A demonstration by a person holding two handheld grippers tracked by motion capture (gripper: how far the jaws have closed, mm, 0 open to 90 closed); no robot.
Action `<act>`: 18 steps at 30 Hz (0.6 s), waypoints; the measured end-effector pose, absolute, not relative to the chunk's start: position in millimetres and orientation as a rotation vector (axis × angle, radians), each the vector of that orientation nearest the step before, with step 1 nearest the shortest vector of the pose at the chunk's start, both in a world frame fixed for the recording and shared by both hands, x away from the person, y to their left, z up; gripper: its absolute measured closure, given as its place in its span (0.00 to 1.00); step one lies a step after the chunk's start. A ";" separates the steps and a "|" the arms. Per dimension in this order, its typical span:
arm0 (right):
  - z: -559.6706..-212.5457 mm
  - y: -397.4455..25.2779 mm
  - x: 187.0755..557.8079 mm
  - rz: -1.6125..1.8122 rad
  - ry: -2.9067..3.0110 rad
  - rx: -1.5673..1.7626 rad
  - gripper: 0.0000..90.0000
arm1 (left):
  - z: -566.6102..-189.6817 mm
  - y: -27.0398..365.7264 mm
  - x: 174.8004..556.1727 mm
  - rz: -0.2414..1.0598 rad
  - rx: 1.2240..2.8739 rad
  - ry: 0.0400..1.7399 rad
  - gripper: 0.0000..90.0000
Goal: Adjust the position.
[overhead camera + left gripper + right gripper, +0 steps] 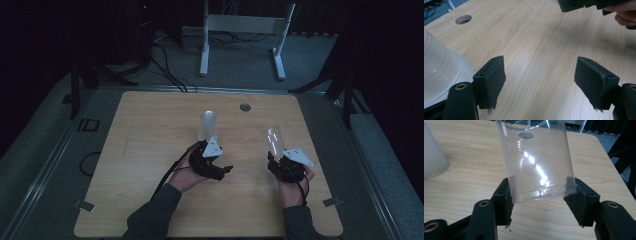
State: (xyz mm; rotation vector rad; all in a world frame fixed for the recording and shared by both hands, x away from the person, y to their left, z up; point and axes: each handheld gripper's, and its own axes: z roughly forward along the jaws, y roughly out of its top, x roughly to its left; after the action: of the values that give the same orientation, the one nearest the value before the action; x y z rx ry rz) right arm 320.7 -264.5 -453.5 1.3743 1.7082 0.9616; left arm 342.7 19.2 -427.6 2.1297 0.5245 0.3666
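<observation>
- We hold the right hand-held gripper at the lower right of the high view, forearm coming up from the bottom edge, jaws clamped on the base of a clear plastic cup that tilts up and away from the hand.
- In the right gripper view the clear plastic cup sits between both pads, its bottom rim pinched, lifted off the counter.
- Our left hand-held gripper sits at centre frame in the high view, jaws apart with nothing between them; the left gripper view shows bare wood between the two pads.
- A ribbed stack of cups stands upright just beyond the left hand-held gripper; in the left gripper view it fills the left edge, just beside the left jaw.
- A round cable hole lies in the counter near its far edge, above and between the two cups.
- The counter is bare wood across its left half and along the near edge; the right hand-held gripper is near the right edge.
</observation>
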 end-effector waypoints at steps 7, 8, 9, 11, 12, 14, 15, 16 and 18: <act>-453.2 -264.9 318.9 0.961 1.653 1.370 0.47 | -427.5 18.7 344.2 0.357 2.127 0.540 0.27; -453.1 -264.9 318.5 0.964 1.646 1.368 0.47 | -427.6 18.4 344.2 0.357 2.127 0.542 0.27; -453.1 -264.9 318.5 0.964 1.646 1.368 0.47 | -427.7 18.2 344.3 0.358 2.126 0.543 0.27; -453.0 -264.3 317.8 0.967 1.636 1.367 0.47 | -427.7 17.7 344.5 0.359 2.125 0.547 0.27; -452.9 -264.5 317.1 0.970 1.625 1.365 0.47 | -427.4 17.3 344.6 0.354 2.122 0.546 0.27; -452.9 -264.7 316.4 0.974 1.608 1.364 0.47 | -427.2 17.2 344.5 0.356 2.122 0.546 0.27; -452.7 -264.9 315.9 0.975 1.600 1.363 0.47 | -426.8 17.0 344.4 0.355 2.120 0.548 0.27; -452.7 -264.9 315.9 0.975 1.600 1.363 0.47 | -426.8 17.0 344.4 0.355 2.120 0.548 0.27; -452.0 -264.7 314.5 0.984 1.580 1.355 0.47 | -426.5 16.7 344.3 0.357 2.114 0.552 0.27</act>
State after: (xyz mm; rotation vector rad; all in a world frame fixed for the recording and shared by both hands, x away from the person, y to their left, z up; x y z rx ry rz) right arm 314.5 -264.7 -452.0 1.3548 1.5801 0.9845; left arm 344.3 16.7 -426.5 2.1138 0.5522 0.3574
